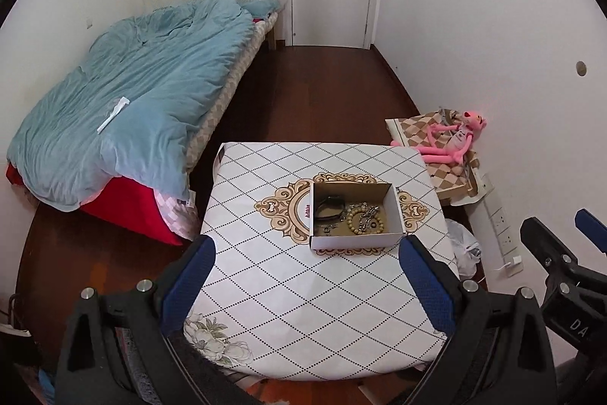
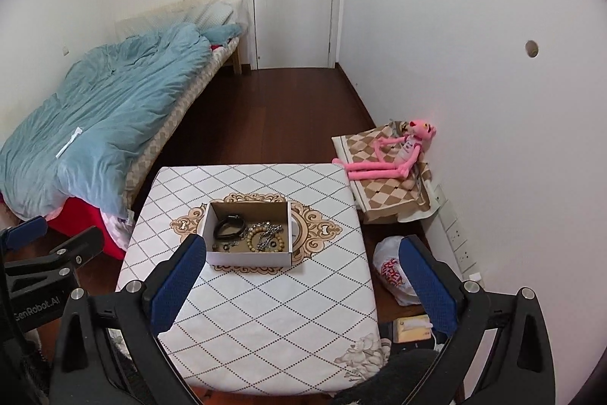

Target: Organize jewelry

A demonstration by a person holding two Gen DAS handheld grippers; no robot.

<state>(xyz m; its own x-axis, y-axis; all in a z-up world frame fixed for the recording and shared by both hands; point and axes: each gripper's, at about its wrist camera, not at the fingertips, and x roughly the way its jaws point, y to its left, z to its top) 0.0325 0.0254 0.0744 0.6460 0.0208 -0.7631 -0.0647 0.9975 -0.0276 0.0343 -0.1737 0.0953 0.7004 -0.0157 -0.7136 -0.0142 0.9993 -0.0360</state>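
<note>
Your left gripper [image 1: 307, 266] and right gripper [image 2: 303, 264] hang spread wide and empty near the box [image 2: 248, 255] of jewelry [image 2: 261, 236] on the table [image 2: 265, 321].

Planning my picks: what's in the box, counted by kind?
Black bands: 1
Bead bracelets: 1
Metal chains: 1
Small pieces, too small to count apart: several
Total told apart in the cardboard box: 3

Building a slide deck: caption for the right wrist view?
Open right gripper hovers above a patterned table holding a cardboard box of jewelry.
</note>
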